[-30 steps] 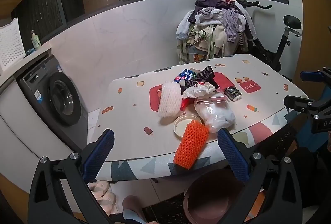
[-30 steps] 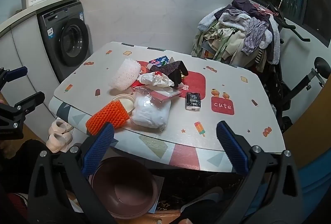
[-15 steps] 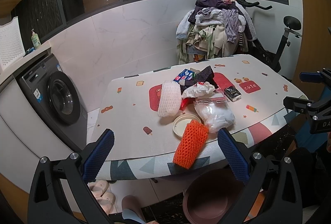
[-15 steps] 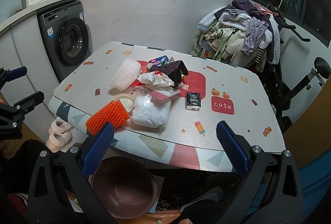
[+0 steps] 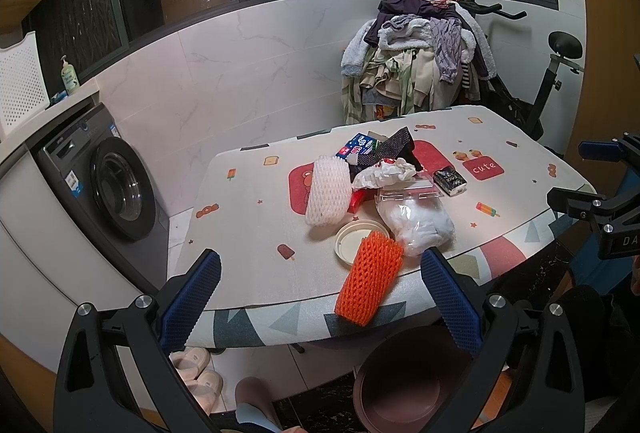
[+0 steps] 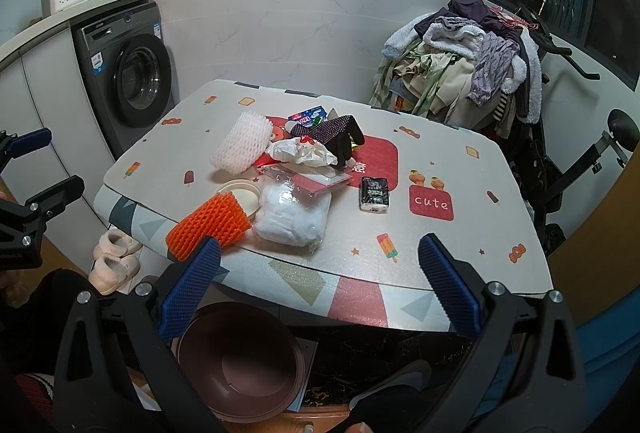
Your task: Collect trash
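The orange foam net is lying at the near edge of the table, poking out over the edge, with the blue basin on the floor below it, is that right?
Not quite: the basin is dusty pink, not blue, as the right wrist view shows. The rest holds: the orange foam net lies at the near edge of the table, overhanging it, with the basin on the floor below.

No visible change beyond a slight drift of both views.
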Available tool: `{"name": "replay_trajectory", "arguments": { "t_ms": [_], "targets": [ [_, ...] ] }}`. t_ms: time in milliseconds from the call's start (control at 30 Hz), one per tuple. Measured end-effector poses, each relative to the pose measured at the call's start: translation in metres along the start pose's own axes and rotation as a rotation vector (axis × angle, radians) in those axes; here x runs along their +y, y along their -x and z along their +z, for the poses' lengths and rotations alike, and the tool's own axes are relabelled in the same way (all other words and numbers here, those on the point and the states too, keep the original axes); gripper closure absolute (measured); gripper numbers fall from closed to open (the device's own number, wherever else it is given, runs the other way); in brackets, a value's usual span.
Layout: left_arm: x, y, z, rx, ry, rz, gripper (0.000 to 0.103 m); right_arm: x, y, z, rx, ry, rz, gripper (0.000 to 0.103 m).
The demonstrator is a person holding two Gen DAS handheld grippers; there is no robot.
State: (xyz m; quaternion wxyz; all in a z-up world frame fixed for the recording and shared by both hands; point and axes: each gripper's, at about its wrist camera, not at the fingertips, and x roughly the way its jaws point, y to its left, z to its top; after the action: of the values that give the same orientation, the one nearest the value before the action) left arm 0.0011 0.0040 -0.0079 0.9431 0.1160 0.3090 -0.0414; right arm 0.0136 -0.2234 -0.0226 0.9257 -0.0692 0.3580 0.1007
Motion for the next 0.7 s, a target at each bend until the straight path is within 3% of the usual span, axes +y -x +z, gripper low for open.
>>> {"name": "replay_trajectory", "arguments": {
  "t_ms": [433, 600, 700],
  "targets": [
    [0.0, 0.0, 0.0, 0.002, 0.002, -0.007, 0.005, 0.0, -0.003, -0.001, 0.003, -0.001, 0.0, 0.006],
    [-0.003, -0.011, -0.004, 0.035, 0.023, -0.052, 0.005, 0.0, -0.007, -0.002, 0.005, -0.012, 0.003, 0.006],
    [0.001, -0.01, -0.003, 0.064, 0.077, -0.129, 0.005, -0.002, -0.011, -0.006, -0.006, -0.03, -0.008, 0.006]
  ]
}}
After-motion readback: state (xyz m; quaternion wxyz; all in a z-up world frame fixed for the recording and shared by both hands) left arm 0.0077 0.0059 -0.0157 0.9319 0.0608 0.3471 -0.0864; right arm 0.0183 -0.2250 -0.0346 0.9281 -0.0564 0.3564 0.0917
